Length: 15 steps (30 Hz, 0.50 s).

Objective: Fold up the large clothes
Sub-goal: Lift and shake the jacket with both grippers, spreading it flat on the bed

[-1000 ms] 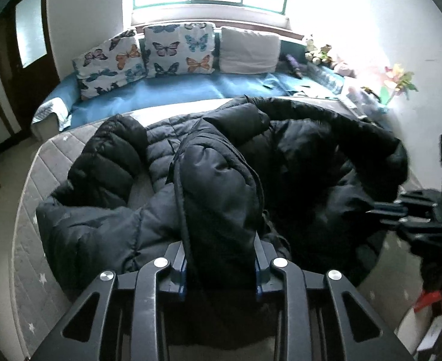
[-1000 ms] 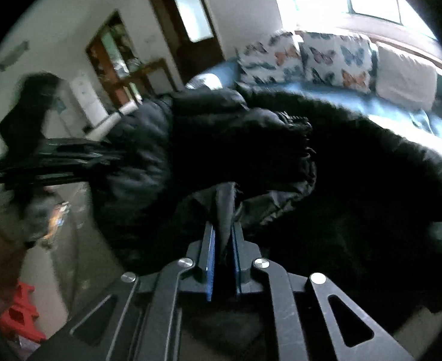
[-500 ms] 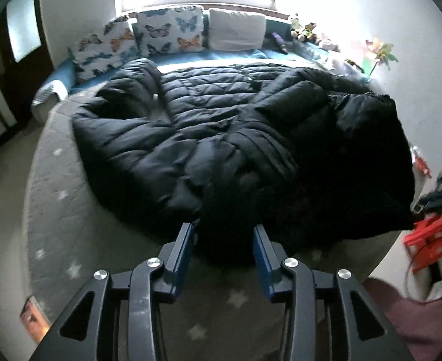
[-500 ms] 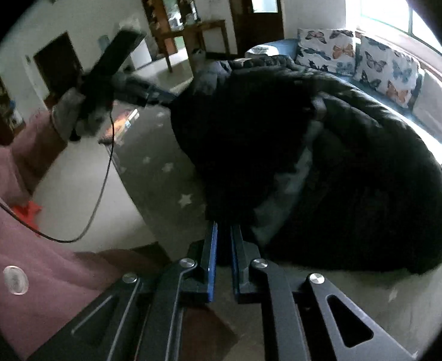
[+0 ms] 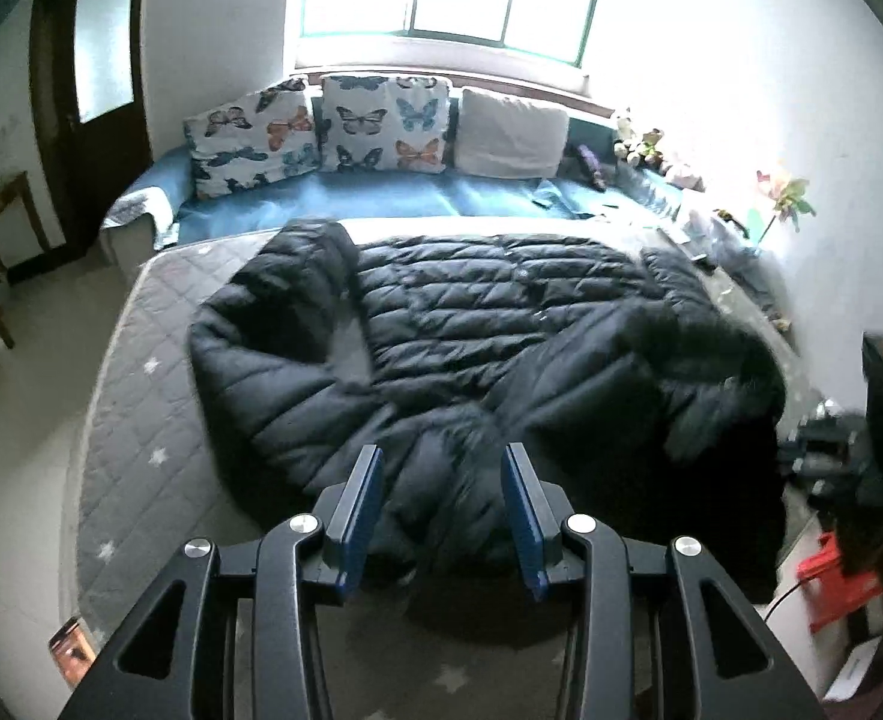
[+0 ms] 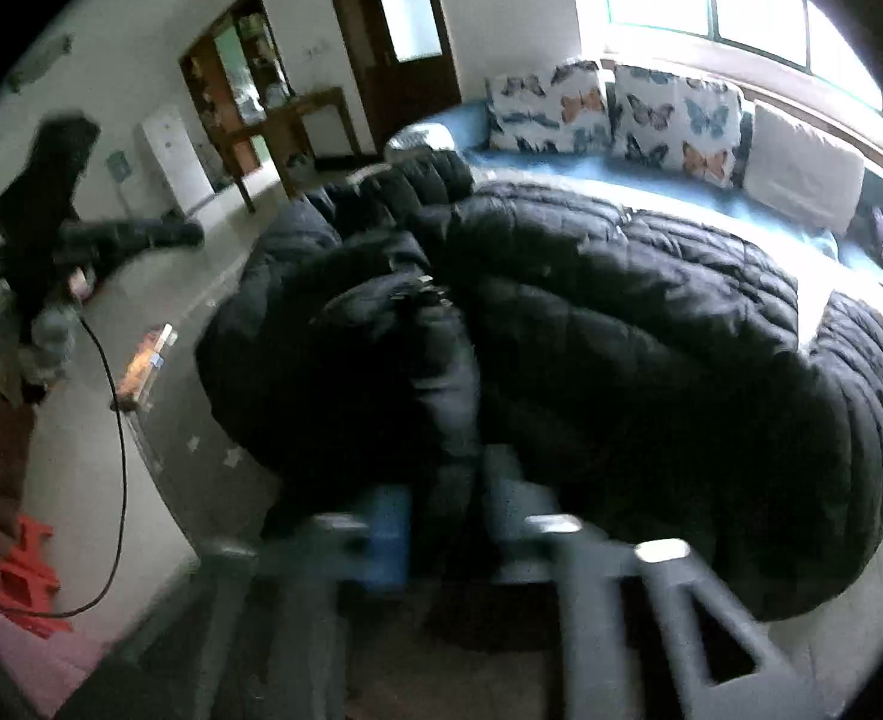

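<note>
The big black coat [image 5: 501,324] lay spread on the grey mattress [image 5: 135,396]. The left claw [image 5: 441,504] stood open and empty, just above the coat's near edge. The right claw [image 6: 441,510] was shut on a fold of the coat. If it pulled too hard, the puffy coat could slide off the mattress or bunch up.

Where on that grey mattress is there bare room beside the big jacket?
The grey mattress is bare along its left edge beside the black jacket, and along the near edge around the left gripper. The right side by the wall looks crowded.
</note>
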Motion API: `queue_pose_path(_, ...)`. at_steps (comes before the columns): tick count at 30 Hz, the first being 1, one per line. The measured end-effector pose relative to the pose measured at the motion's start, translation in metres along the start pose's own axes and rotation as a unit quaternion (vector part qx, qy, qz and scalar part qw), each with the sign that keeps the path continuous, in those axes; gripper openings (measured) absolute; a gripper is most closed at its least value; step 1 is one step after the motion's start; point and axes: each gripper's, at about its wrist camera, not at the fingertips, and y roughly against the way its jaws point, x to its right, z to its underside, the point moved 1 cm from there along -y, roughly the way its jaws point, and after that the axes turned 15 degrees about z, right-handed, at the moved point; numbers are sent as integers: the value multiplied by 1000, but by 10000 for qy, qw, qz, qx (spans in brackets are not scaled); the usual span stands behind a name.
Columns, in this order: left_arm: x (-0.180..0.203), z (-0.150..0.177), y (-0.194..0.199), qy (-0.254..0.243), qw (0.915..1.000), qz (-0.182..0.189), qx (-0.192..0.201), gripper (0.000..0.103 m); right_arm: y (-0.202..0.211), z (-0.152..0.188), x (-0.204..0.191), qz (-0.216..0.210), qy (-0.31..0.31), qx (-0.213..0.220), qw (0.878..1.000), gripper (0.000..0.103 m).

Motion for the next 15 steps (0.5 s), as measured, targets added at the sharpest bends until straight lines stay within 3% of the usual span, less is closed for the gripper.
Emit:
queue_pose_path(5,23,-27,-15,-251,9994,176,-134,44,71,52,-18,-354,655,34,9972,10)
queue_pose_path(8,39,-30,-43,-452,9977,347,-367,44,80,88,-34,-440,1205,-532,9903,10)
queue_pose_path(10,48,-25,-75,-567,9949,487,-684,44,79,103,-34,-517,1136,-819,9888,10)
queue_pose_path(15,64,15,-145,-789,9845,386,-1516,44,87,80,-3,-67,678,-500,9964,11)
